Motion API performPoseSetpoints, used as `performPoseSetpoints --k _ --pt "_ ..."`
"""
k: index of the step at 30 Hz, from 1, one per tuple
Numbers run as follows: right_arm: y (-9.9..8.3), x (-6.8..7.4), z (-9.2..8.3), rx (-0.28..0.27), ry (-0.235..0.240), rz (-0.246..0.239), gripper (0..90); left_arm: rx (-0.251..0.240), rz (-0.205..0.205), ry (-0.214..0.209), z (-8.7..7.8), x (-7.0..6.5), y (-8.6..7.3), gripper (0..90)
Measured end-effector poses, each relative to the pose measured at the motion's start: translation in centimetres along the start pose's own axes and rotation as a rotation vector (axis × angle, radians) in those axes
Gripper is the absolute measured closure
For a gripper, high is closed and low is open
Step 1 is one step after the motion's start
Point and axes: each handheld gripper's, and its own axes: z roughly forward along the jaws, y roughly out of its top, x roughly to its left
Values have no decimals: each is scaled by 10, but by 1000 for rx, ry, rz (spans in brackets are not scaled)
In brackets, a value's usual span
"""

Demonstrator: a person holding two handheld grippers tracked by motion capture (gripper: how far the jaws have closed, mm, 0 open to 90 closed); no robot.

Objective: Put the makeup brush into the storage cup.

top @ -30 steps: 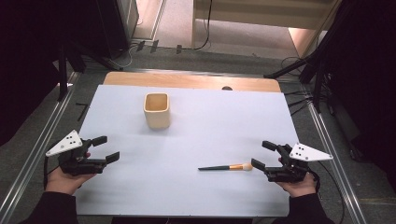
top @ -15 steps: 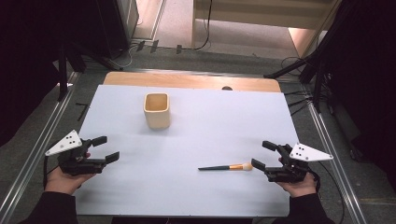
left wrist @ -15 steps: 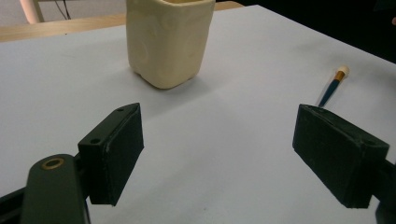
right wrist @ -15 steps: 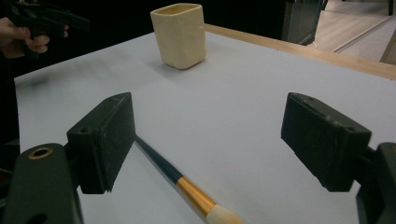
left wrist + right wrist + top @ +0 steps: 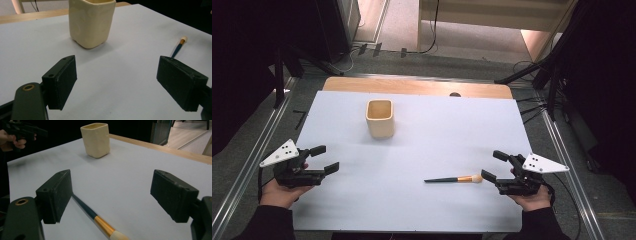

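Brush [image 5: 100, 222] bristle tip beyond the bottom edge, handle partly behind one of the jaws.

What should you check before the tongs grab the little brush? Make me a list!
1. Right tongs open: ok.
2. Makeup brush lying flat on the white table, nothing on it: ok.
3. Brush between the right jaws: ok in the right gripper view, not yet gripped.
4. Cream cup upright, apart from the brush: ok.
5. Left tongs open, holding nothing: ok.
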Motion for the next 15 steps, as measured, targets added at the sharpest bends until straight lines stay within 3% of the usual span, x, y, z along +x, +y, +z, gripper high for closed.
performPoseSetpoints --k 15 --pt "2 -2 9 -8 12 4 188 3 1 -2 1 0 0 175"
